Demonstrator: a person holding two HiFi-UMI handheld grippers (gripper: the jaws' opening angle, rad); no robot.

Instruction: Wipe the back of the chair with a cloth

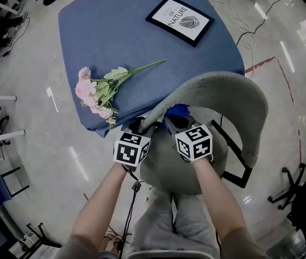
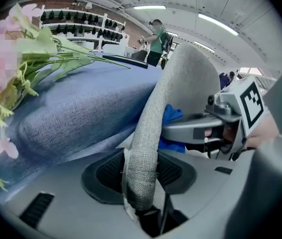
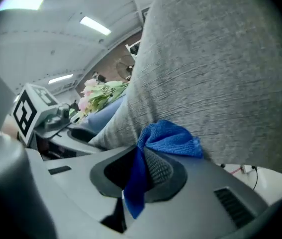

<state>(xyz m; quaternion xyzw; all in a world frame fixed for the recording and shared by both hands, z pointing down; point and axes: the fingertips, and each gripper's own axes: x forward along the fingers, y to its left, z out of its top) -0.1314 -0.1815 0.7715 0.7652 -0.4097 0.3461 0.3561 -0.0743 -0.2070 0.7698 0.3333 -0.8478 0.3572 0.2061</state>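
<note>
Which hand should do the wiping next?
Right, probably. The right gripper holds the blue cloth in its jaws against the chair back; the left gripper clamps that back's edge, likely steadying it.

head view: overhead, steeply down | gripper views: close-up — both share chair back [image 3: 220,73]

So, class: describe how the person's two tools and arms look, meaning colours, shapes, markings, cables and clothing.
The left tool and the right tool: grey moulded bodies, dark textured pads, each topped by a white cube with black square markers. A thin black cable hangs under the left one. No sleeves on the forearms.
</note>
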